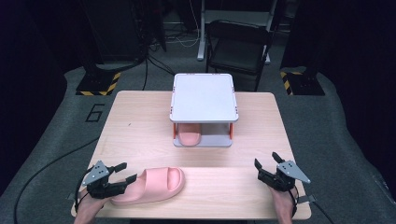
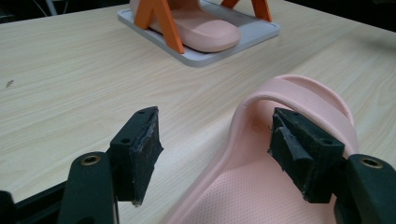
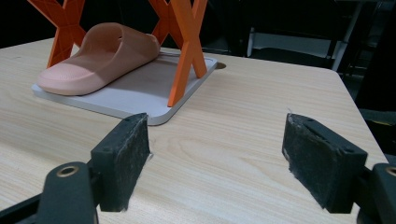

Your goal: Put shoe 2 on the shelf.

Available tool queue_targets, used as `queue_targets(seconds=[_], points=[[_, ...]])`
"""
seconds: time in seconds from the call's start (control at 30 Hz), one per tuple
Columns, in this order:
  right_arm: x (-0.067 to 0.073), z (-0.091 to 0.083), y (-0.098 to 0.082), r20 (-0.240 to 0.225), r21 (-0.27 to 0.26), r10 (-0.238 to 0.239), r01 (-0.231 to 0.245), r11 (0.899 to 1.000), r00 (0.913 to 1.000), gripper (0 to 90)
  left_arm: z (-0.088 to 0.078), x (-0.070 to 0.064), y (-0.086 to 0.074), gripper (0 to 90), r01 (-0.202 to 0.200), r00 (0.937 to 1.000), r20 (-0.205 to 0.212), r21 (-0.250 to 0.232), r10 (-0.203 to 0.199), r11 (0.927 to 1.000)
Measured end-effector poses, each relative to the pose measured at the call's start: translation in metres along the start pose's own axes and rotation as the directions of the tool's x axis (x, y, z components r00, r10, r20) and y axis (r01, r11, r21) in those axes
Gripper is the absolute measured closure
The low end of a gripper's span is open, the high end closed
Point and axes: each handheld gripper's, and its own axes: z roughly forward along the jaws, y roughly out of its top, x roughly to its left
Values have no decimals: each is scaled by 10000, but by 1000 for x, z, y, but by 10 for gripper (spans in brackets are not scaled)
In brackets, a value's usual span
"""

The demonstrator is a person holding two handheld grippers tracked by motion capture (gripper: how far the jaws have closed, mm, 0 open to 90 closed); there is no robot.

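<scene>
A pink slipper (image 1: 154, 184) lies on its sole near the table's front left, toe pointing right. My left gripper (image 1: 127, 171) is open at its heel end. In the left gripper view the slipper (image 2: 299, 93) has its side rim between the jaws of the left gripper (image 2: 215, 116): one jaw hangs over the footbed, the other over bare table, neither pressing. A second pink slipper (image 1: 190, 137) rests on the lower tray of a small rack (image 1: 203, 97). My right gripper (image 1: 266, 159) is open and empty at the front right, facing that rack (image 3: 140, 88) and slipper (image 3: 98, 51).
The rack has a white top, orange X-shaped legs (image 3: 187, 46) and a grey base (image 2: 252, 32), and stands at the table's (image 1: 140, 121) middle back. Beyond the table stand a black folding chair (image 1: 238, 46), stands with striped bases and floor cables.
</scene>
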Motion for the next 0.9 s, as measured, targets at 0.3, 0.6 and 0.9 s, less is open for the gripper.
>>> queue_targets(seconds=[0.3, 0.6, 0.9], points=[[0, 1, -1, -40, -12, 3, -3, 10000, 10000, 225, 18, 7, 6, 326, -338, 9967, 759, 548, 295, 9979], [-2, -6, -2, 20, -20, -60, 60, 10000, 10000, 229, 45, 5, 13, 404, -856, 9890, 1324, 1549, 652, 9842], [-3, -10, -1, 60, -54, -67, 68, 10000, 10000, 231, 57, 2, 21, 677, -1037, 9790, 1929, 1913, 662, 9760]])
